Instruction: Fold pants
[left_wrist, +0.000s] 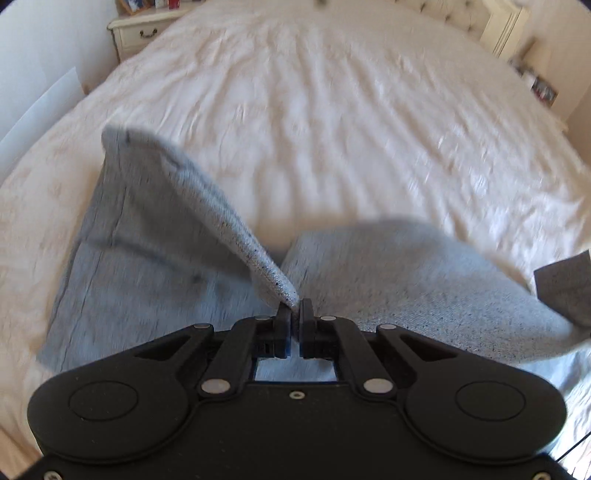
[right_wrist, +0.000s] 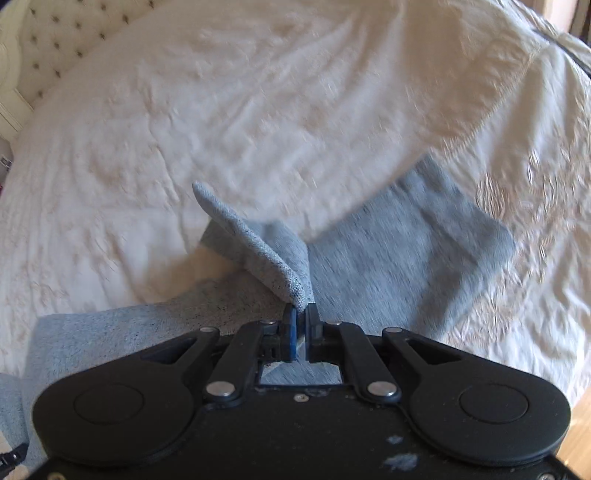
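Note:
Grey knit pants (left_wrist: 155, 236) lie on a white bedspread (left_wrist: 332, 122). My left gripper (left_wrist: 294, 312) is shut on a raised edge of the pants, which stands up as a ridge running away to the upper left. The cloth spreads flat to the left and right below it. My right gripper (right_wrist: 301, 312) is shut on another lifted edge of the same pants (right_wrist: 406, 258), a ridge rising to the upper left, with one leg lying flat to the right. Both views are motion-blurred.
A cream bedside cabinet (left_wrist: 144, 29) stands at the far left of the bed. A tufted headboard (right_wrist: 55, 40) lies beyond the bedspread (right_wrist: 221, 110). Small framed items (left_wrist: 543, 92) sit at the far right. Wooden floor (right_wrist: 576, 450) shows at the bed's edge.

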